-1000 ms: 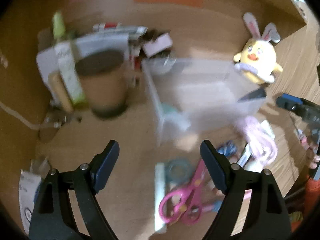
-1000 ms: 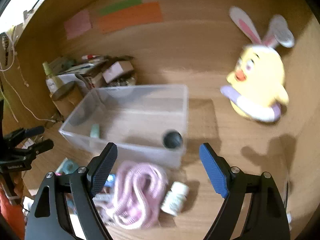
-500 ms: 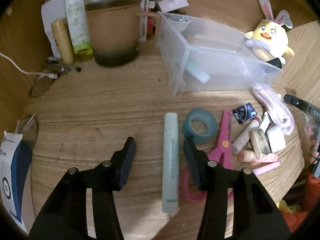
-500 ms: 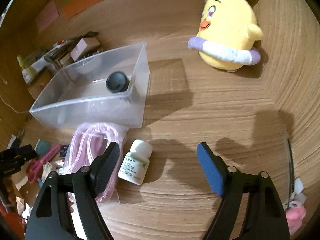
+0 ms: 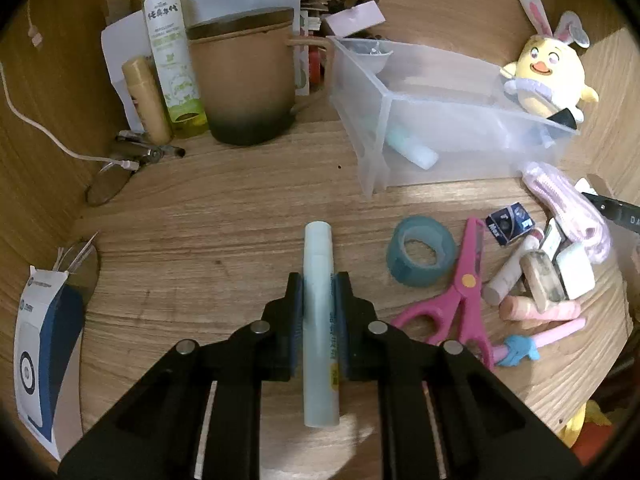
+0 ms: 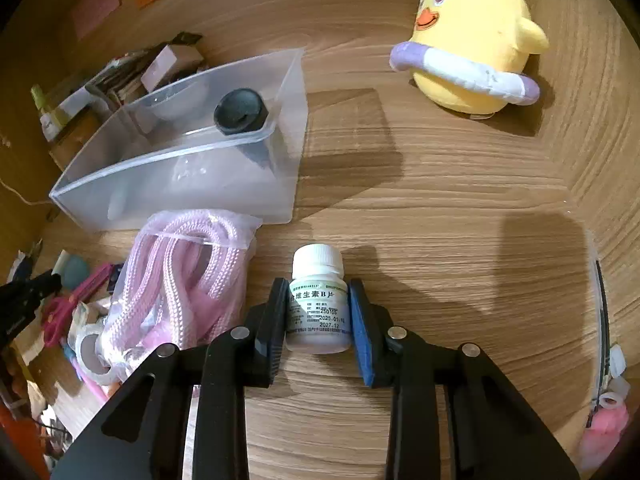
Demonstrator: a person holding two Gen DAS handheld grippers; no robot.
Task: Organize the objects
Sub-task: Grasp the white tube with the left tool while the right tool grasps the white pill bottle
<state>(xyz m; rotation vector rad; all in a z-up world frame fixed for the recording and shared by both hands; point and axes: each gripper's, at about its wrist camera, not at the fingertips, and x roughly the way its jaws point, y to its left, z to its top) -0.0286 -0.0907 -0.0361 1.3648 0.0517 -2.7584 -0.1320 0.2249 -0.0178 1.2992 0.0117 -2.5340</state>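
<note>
Left gripper [image 5: 319,308]: both pads pressed onto a pale blue tube [image 5: 319,320], gripped mid-length. Tube lies flat on the wooden desk [image 5: 224,220], cap end pointing away from the camera.
Right gripper [image 6: 318,308]: pads against both sides of a white pill bottle [image 6: 318,308], label up, cap pointing away; bottle lies on the desk.

Just right of the tube: teal tape roll [image 5: 421,251], then pink scissors [image 5: 460,300], then a pile of small items, partly overlapping, hard to tell apart.
Left of the pill bottle: bagged pink rope [image 6: 184,276], touching the bin's front wall.

Farther: clear plastic bin [image 5: 380,132] holding a small pale tube [image 5: 412,150] and a black cap [image 6: 240,111].
Beyond the bin's left side: brown lidded mug [image 5: 244,84] and a green-label spray bottle [image 5: 170,48].
Far right: yellow chick plush [image 6: 472,36], apart from the bin.
</note>
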